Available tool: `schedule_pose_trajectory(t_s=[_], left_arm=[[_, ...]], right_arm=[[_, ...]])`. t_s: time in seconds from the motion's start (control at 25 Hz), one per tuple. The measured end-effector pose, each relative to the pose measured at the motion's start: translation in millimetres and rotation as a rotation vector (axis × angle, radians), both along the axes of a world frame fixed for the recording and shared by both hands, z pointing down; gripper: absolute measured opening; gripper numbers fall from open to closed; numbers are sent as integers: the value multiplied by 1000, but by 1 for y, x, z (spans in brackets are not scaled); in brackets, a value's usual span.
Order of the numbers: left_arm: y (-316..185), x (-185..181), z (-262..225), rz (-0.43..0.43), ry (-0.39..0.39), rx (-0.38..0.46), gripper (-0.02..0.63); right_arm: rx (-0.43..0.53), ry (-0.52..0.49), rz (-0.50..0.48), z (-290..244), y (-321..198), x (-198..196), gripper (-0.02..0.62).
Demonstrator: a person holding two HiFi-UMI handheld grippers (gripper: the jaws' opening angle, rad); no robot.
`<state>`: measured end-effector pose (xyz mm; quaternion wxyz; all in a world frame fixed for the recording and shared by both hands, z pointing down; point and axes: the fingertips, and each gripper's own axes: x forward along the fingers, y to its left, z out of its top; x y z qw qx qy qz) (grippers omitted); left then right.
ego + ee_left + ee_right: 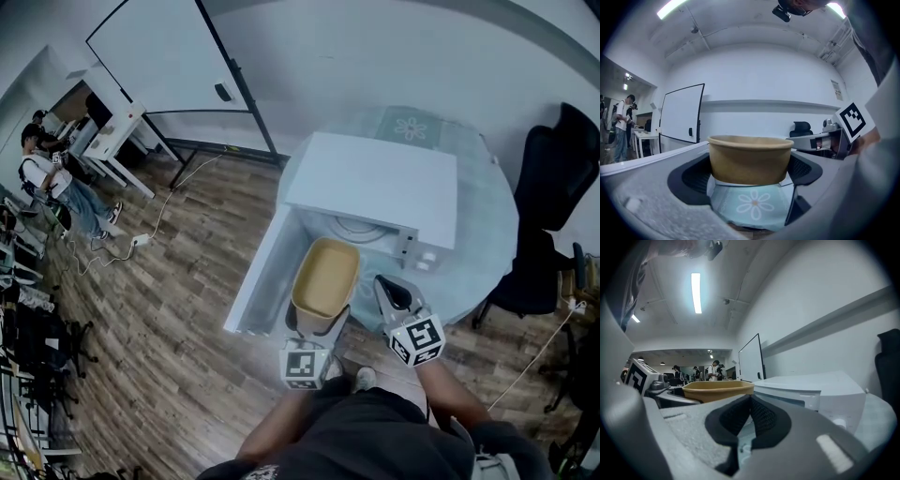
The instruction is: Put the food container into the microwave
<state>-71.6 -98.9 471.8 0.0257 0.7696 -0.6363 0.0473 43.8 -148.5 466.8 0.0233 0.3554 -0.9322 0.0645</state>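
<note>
While both grippers are held low before the person's body and aimed at the microwave (pixel 375 183), the left gripper (pixel 318 322) is clamped on the container (pixel 325 274), with a pad pressed to each side of its lower wall. The container is held upright, off the table (pixel 487 234), just in front of the oven's open cavity and not inside it. The door (pixel 258 272) is swung out to the left. The right gripper (pixel 382 284) is held just right of the container, apart from it, jaws brought together on nothing. Black-and-white square markers are seen on each gripper's cube (pixel 417 339). A white flower print is seen on the teal cloth (pixel 754 204) under the container. Other writing cannot be read.
</note>
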Motion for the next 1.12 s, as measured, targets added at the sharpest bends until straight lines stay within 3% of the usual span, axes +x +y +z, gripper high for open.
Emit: schedule_pose_trajectory(t_s=[0.36,1.12], left_arm=[[-32,-10,17,76,-13,-25,517],[-73,-31,68,184,42,-87,517]], right_arm=[[24,49,51,-2,-23,-19,2],[-35,89,166,32,-43,-47,2]])
